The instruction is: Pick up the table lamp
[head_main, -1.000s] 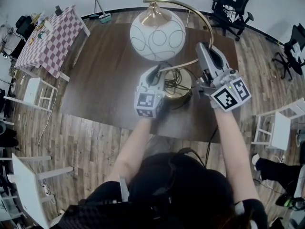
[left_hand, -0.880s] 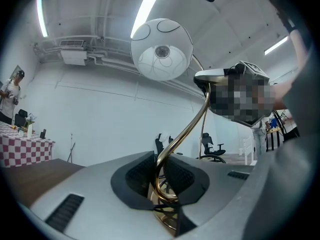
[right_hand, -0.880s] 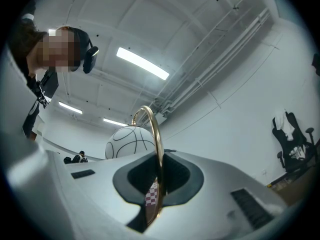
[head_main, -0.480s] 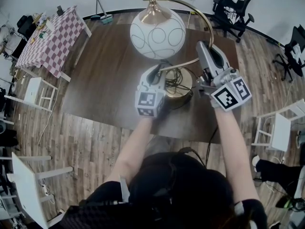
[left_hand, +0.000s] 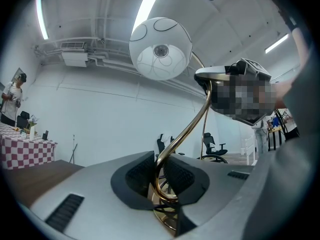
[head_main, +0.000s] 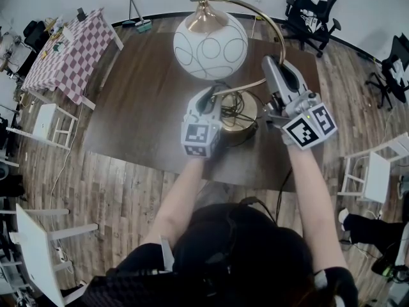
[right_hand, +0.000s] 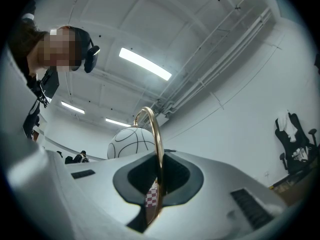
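jaws: my left gripper and right gripper clamp the white-globed, gold-stemmed table lamp | done: grasp | left: lifting it, apparently

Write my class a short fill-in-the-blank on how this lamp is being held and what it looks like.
1. The left tongs are shut on the lamp's brass stem just above its round ___.
2. The right tongs are shut on the same stem, ___ up than the left.
3. The globe shade with dark curved lines is ___ in colour.
Missing words: base; higher; white.
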{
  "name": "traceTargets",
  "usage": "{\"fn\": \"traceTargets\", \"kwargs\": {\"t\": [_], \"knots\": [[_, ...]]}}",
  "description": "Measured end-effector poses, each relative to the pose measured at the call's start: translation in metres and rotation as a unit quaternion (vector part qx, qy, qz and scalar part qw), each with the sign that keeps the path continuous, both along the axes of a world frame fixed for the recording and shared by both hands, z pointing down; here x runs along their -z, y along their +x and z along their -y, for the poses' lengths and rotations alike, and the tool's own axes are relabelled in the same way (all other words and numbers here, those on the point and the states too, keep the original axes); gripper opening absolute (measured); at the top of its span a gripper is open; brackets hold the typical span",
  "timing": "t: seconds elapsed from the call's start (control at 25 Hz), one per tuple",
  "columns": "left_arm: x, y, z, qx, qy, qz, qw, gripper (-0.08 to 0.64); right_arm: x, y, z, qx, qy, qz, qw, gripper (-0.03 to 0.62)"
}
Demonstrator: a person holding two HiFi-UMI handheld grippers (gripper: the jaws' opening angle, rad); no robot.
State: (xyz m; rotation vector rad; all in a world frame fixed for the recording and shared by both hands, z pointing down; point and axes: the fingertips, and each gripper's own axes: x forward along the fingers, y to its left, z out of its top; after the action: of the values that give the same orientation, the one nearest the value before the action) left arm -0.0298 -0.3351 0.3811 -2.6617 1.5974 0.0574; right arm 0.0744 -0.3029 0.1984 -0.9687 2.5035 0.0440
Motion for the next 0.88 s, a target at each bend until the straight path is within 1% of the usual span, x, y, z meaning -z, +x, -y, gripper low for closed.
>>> {"fn": "traceTargets", "kwargs": {"t": [0.88], "knots": [[0.001, -0.0052, -0.0022, 0.006, 0.001, 0.001, 1.0, 0.061, 0.0044, -0.0088, -0.0047, 0.009, 0.008, -0.004, 1.0, 0.005]]}}
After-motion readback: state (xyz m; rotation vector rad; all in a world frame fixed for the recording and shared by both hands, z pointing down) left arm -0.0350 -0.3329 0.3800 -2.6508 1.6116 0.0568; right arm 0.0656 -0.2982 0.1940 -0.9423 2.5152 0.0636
